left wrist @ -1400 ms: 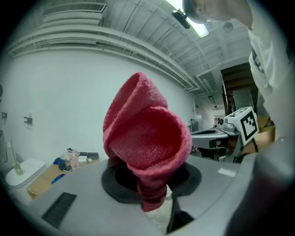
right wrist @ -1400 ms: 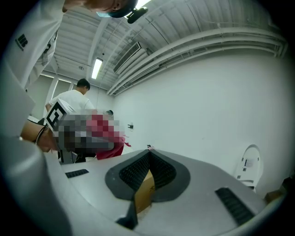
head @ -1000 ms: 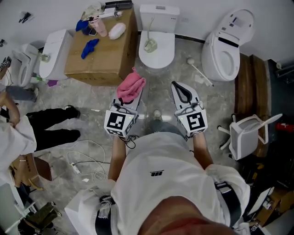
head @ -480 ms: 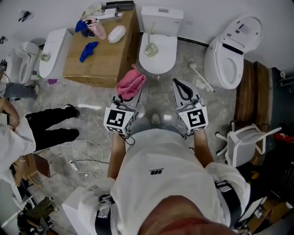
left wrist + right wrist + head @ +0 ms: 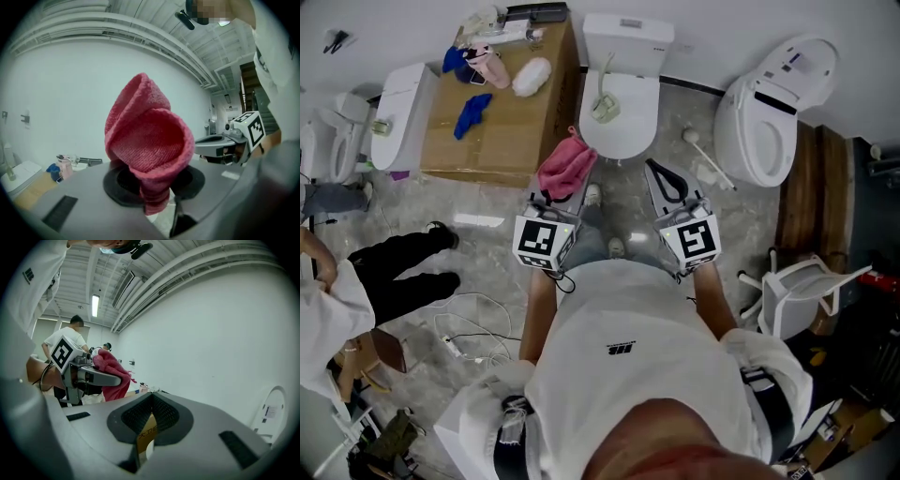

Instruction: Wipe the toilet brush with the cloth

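My left gripper (image 5: 573, 188) is shut on a pink cloth (image 5: 565, 164), which bunches up above the jaws; in the left gripper view the pink cloth (image 5: 148, 143) fills the middle and hides the pads. Beside it my right gripper (image 5: 655, 171) is shut with nothing in it, its black pads (image 5: 161, 414) pressed together. Both point toward the middle toilet (image 5: 622, 127). A white toilet brush (image 5: 707, 156) lies on the floor between that toilet and the right-hand one, ahead and to the right of my right gripper. From the right gripper view, the left gripper (image 5: 92, 376) and the cloth (image 5: 112, 373) show at the left.
A cardboard box (image 5: 508, 112) with a blue rag, a pink bottle and a white item stands at the far left. An open white toilet (image 5: 769, 103) is at the right, a white chair (image 5: 802, 286) near right. A person's black trousers (image 5: 403, 267) and cables (image 5: 473, 328) lie left.
Both grippers have moved forward together toward the middle toilet, and the person holding them has stepped ahead. The cloth stays clamped in the left gripper; the right stays shut.
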Demonstrator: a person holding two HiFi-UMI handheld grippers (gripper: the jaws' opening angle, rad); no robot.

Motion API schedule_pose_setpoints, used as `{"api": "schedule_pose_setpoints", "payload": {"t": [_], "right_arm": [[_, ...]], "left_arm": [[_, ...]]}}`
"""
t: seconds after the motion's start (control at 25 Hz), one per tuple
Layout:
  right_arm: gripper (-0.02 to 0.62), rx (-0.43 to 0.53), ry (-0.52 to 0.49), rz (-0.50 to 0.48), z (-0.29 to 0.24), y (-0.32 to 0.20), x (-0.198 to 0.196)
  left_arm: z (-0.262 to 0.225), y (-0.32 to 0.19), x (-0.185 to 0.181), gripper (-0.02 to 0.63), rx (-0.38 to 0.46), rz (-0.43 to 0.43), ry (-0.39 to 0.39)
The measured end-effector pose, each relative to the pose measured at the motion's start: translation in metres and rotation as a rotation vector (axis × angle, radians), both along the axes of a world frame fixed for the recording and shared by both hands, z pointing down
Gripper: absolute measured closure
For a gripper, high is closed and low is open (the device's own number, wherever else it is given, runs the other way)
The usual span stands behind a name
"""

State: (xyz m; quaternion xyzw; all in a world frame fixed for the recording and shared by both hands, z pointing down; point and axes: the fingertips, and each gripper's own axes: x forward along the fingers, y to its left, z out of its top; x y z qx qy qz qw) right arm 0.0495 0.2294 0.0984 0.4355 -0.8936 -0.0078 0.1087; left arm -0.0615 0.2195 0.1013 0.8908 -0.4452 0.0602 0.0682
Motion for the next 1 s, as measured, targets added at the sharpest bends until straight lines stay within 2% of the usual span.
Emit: {"api": "schedule_pose_setpoints", "payload": {"t": [0.56, 0.84, 1.0], "right_arm": [[0.598, -0.021, -0.085, 0.081, 0.027, -0.132, -0.023], [0.598, -0.077, -0.078, 0.097, 0.069, -0.186, -0.033], [0.597, -0.153, -0.062, 0.101, 0.098, -0.208, -0.042]], "left_arm": [[0.057, -0.141, -0.024, 0.482, -0.092, 0.068, 0.014], [0.108, -0.194, -0.026, 0.482, -0.154, 0.108, -0.001], [0.138, -0.217, -0.028, 0.482, -0.189, 0.131, -0.019]]}}
